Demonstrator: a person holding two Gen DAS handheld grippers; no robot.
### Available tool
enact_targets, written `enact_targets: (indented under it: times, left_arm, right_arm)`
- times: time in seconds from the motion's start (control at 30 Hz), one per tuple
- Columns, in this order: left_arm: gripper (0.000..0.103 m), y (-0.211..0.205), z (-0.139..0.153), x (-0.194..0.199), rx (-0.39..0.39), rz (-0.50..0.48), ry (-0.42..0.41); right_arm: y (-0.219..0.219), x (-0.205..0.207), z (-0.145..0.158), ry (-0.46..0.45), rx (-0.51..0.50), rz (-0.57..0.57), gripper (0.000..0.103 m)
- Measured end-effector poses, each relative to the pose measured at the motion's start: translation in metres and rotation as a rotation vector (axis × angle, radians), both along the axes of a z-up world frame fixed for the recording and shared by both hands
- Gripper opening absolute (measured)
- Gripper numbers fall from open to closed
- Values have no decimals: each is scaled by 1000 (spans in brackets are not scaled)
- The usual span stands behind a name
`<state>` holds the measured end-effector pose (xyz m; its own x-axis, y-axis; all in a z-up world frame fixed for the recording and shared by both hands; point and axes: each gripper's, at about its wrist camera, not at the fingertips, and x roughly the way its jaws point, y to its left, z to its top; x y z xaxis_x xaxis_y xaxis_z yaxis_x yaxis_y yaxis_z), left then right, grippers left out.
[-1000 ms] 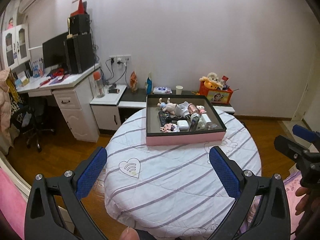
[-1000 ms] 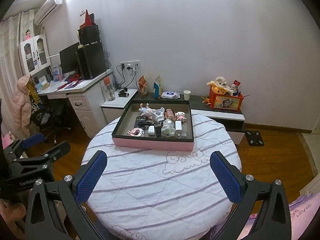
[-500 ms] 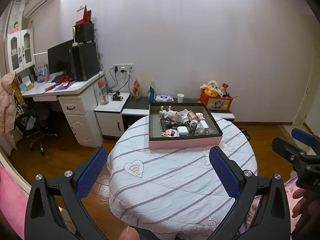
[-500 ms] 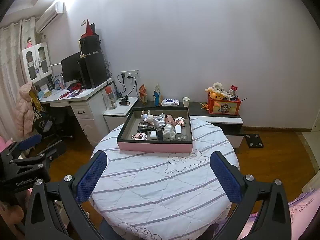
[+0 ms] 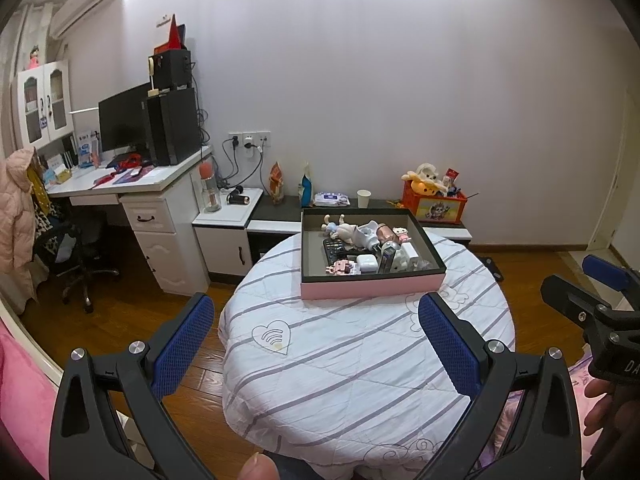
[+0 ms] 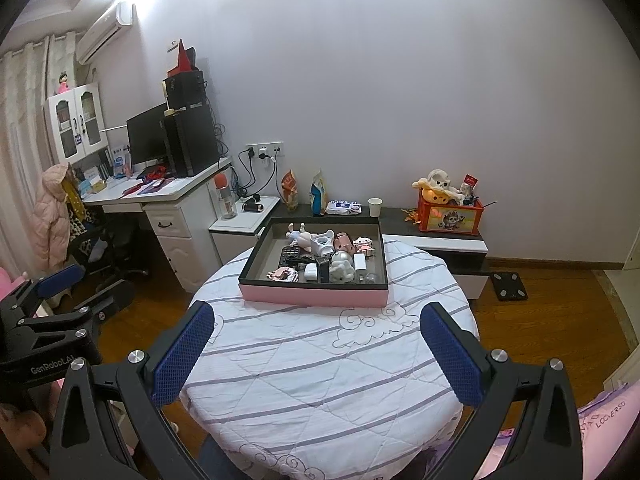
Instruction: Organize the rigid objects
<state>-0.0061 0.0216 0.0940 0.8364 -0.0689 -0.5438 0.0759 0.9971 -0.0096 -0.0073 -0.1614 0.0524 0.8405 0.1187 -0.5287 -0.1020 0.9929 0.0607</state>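
A shallow pink tray (image 5: 372, 288) with a dark inside stands on the far half of a round table (image 5: 340, 364) under a striped white cloth. It holds several small rigid things: a doll (image 5: 340, 229), a white earbud case (image 5: 367, 263), a pink block figure (image 5: 342, 268) and a rose-coloured can (image 5: 385, 233). My left gripper (image 5: 315, 306) is open over the near table edge, well short of the tray, with nothing between its blue pads. My right gripper (image 6: 317, 312) is open too and short of the tray (image 6: 312, 294). Each gripper shows at the other view's edge.
Left of the table are a white desk (image 5: 160, 184) with monitor and computer tower, and an office chair (image 5: 80, 248). Behind it a low cabinet (image 6: 436, 242) carries a paper cup (image 6: 375, 206) and an orange toy box (image 6: 450, 216). A black scale (image 6: 509, 286) lies on the wooden floor.
Both grippers have drawn back from the table and tilted up, so the tray looks smaller and farther off and more wall shows. Both stay open and empty.
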Motion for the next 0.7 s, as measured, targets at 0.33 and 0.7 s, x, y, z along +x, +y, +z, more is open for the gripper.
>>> enact_targets:
  times: [0.33, 0.7]
  left_arm:
    - [103, 0, -1, -1, 18, 17, 5]
    - [103, 6, -2, 1, -9, 14, 18]
  right_arm:
    - [1, -1, -1, 5, 1, 1, 103]
    - [4, 1, -3, 13, 1, 2, 103]
